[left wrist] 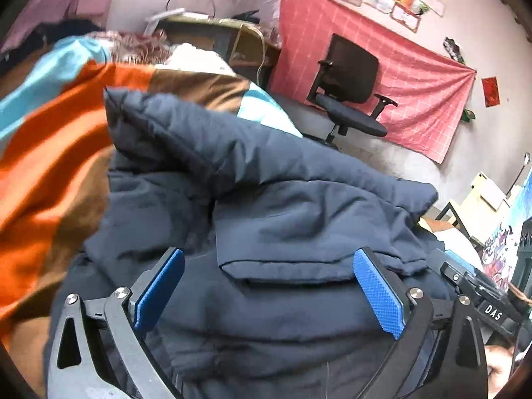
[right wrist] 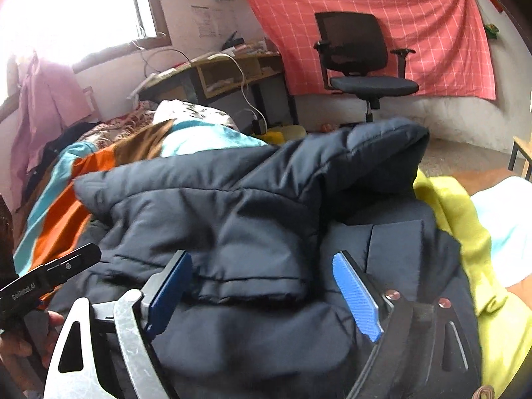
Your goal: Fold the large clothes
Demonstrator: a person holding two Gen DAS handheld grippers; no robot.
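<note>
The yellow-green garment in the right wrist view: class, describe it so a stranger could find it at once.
Start at the striped blanket on the bed, then the dark navy padded jacket lying in front. Bunched against the jacket's right edge is the yellow-green garment: the only bright lime fabric there.

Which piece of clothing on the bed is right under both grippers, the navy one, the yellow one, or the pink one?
The navy jacket. It fills the space between each gripper's open fingers. The yellow garment lies off to its right, and the pink garment hangs by the window.

Dark navy puffer jacket (left wrist: 282,206), quilted. Blanket (left wrist: 50,139) striped orange, brown, light blue; wall cloth (right wrist: 415,26) red with white grid. Chair (right wrist: 359,56) black, garment (right wrist: 465,226) yellow-green, gripper pads (left wrist: 379,292) blue.
</note>
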